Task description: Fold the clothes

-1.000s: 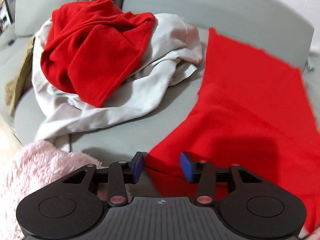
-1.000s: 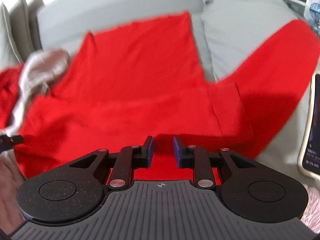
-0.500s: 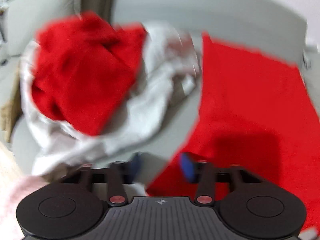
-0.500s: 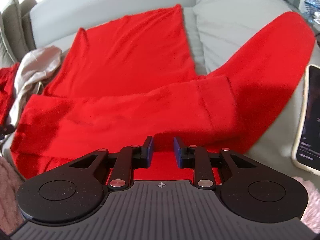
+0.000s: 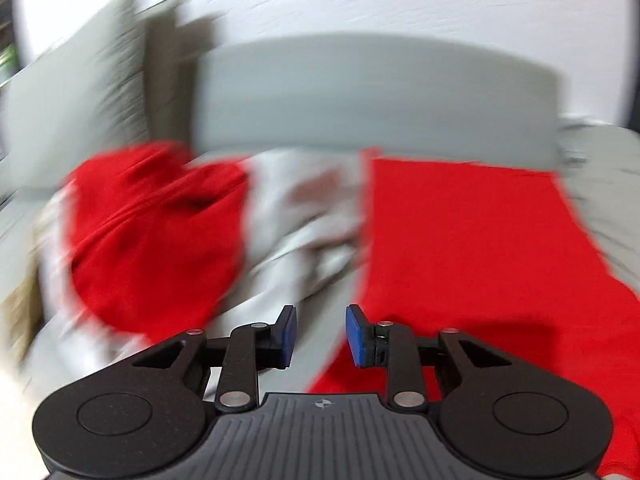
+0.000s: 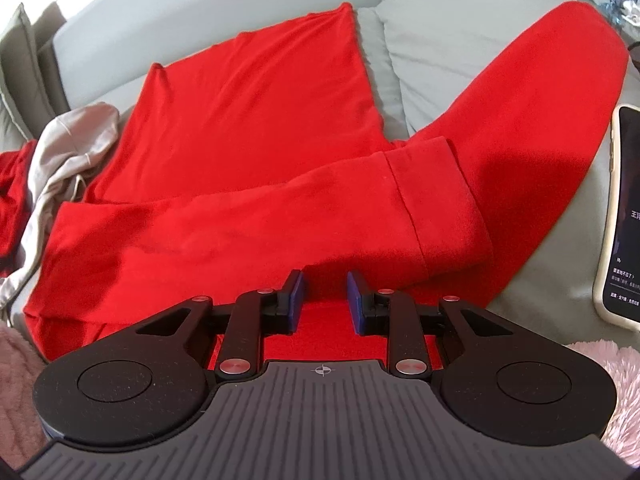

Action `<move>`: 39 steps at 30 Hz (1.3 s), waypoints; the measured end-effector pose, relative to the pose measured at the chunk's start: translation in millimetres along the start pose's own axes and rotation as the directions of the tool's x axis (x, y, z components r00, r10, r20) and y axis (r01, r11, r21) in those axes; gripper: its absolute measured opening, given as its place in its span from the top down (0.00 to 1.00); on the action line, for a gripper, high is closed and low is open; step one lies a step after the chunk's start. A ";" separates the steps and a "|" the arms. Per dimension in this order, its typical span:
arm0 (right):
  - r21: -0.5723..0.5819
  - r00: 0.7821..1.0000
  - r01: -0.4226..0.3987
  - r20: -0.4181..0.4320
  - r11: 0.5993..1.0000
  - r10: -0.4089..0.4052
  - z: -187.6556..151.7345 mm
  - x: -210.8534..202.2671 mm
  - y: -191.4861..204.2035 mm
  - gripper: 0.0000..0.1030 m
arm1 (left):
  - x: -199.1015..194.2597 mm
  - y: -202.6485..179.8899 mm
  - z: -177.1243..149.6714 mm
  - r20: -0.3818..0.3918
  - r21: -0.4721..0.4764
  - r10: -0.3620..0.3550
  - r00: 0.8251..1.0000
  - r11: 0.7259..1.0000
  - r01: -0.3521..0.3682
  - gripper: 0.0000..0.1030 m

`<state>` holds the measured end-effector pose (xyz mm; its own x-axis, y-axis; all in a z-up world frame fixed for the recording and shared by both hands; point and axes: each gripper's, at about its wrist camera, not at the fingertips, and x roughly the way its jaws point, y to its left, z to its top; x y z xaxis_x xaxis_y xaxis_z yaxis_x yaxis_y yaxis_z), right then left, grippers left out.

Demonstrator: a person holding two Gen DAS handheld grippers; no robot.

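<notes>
Phone (image 6: 622,216) only shows right-side, beside the red top (image 6: 248,152); both grippers (image 5: 321,336) (image 6: 323,300) sit narrowly parted, holding nothing.

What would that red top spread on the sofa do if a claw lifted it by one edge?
The red top would probably sag and drape: its folded sleeve lies limp with soft creases. It looks thick and fleecy, so likely some weight, and not slippery. It would probably drag across the sofa rather than slide.
</notes>
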<state>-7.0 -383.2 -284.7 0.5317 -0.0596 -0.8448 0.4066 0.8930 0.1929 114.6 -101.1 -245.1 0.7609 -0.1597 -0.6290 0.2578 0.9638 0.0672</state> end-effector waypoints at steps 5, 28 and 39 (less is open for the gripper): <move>-0.001 1.000 0.005 0.000 1.000 -0.005 -1.2 -0.4 0.1 0.72 | 55.4 -11.6 -2.5 -0.087 0.097 0.052 0.995 0.994 -0.043 0.68; -0.214 0.999 0.007 -0.040 0.977 -0.015 2.8 -1.3 70.3 0.70 | -23.6 -89.7 -33.1 -0.224 0.241 -0.105 0.969 0.957 0.160 0.57; -0.060 0.997 -0.065 -0.036 0.996 0.063 3.2 -43.3 16.1 0.70 | -31.6 -80.6 -8.2 -0.263 0.066 -0.137 0.955 0.985 0.160 0.53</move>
<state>-21.0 -367.7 -243.3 0.5296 0.0129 -0.8481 0.3258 0.9201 0.2175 64.9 -172.0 -237.0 0.5343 -0.2288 -0.8137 0.4150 0.9097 0.0168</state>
